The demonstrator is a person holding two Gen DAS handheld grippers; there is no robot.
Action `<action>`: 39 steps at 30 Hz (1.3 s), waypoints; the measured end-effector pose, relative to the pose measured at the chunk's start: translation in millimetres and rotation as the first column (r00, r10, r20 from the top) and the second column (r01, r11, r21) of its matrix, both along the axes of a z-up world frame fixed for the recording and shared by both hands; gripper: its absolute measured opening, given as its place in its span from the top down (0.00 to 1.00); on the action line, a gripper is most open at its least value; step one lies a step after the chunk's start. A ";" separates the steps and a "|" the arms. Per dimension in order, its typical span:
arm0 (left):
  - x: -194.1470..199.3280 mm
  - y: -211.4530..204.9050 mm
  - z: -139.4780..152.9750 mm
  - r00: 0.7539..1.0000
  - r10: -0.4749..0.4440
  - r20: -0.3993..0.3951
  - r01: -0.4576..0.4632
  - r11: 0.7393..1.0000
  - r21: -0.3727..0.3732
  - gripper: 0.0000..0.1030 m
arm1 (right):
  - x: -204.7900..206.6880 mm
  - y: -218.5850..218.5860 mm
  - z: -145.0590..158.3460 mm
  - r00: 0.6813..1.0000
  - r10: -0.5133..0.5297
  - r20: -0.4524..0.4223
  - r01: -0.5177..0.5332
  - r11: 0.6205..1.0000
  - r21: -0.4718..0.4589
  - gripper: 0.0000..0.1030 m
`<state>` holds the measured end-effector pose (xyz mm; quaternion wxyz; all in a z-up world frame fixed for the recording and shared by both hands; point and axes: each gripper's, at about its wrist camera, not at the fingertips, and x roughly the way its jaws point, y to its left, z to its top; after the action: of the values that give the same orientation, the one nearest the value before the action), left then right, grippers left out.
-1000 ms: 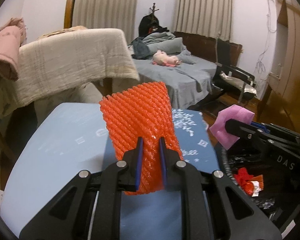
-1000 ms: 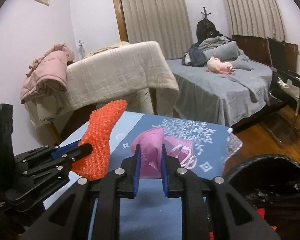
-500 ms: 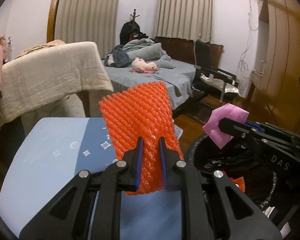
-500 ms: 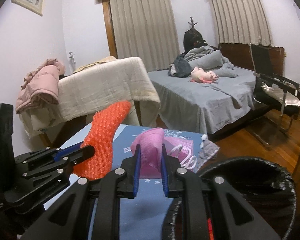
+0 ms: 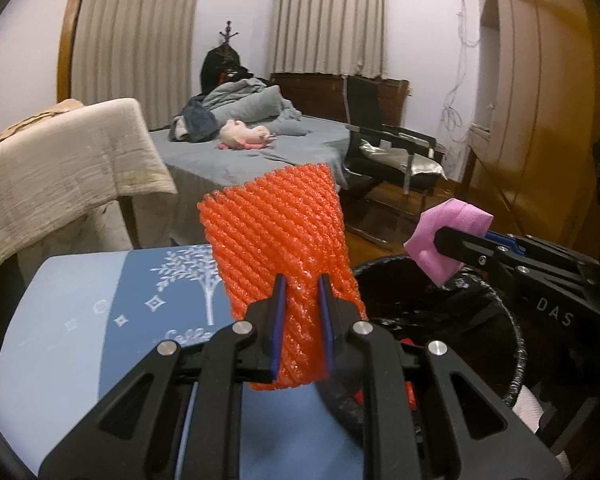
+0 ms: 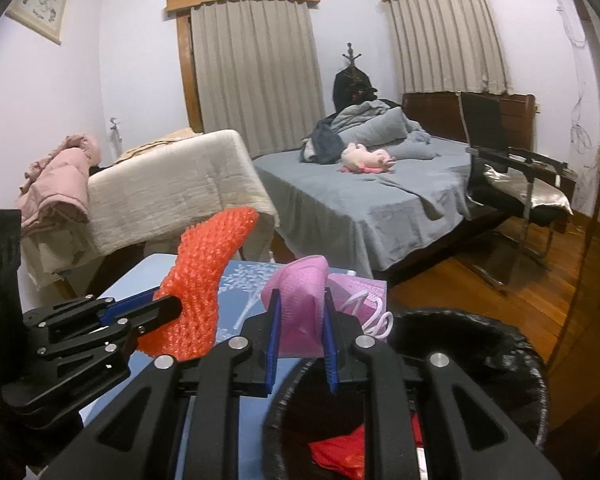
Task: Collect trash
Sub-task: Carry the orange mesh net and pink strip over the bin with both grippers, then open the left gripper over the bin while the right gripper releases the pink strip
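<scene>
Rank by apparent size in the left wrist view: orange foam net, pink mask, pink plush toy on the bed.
1. orange foam net, largest, though nearest the camera
2. pink mask
3. plush toy, smallest, but it lies far off

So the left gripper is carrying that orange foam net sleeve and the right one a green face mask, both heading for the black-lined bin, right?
Nearly. The mask is pink, not green. The right wrist view shows the right gripper pinching a pink face mask with white ear loops. The rest holds: the left gripper grips the orange foam net sleeve, and both are by the black-lined bin.
</scene>
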<state>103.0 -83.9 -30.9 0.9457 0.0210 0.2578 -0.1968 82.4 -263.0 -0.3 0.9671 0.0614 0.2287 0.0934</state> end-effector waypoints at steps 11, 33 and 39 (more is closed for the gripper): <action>-10.1 -60.9 -10.6 0.991 -0.137 -0.005 0.137 0.990 0.016 0.85 | -19.9 -47.0 -7.6 0.995 -0.098 -0.014 0.098 0.995 -0.005 0.82; 8.3 -125.6 -55.1 0.965 -0.255 -0.068 0.257 0.966 0.028 0.85 | -23.3 -103.2 -49.4 0.974 -0.196 -0.116 0.195 0.981 -0.022 0.82; 17.3 -132.0 -66.6 0.964 -0.249 -0.094 0.254 0.967 0.036 0.84 | -17.6 -107.8 -59.1 0.969 -0.204 -0.141 0.203 0.979 -0.023 0.82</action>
<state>120.3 -215.9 -97.6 0.8999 0.0672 0.2996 -0.3098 64.8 -370.8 -59.4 0.9530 0.0869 0.2901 -0.0117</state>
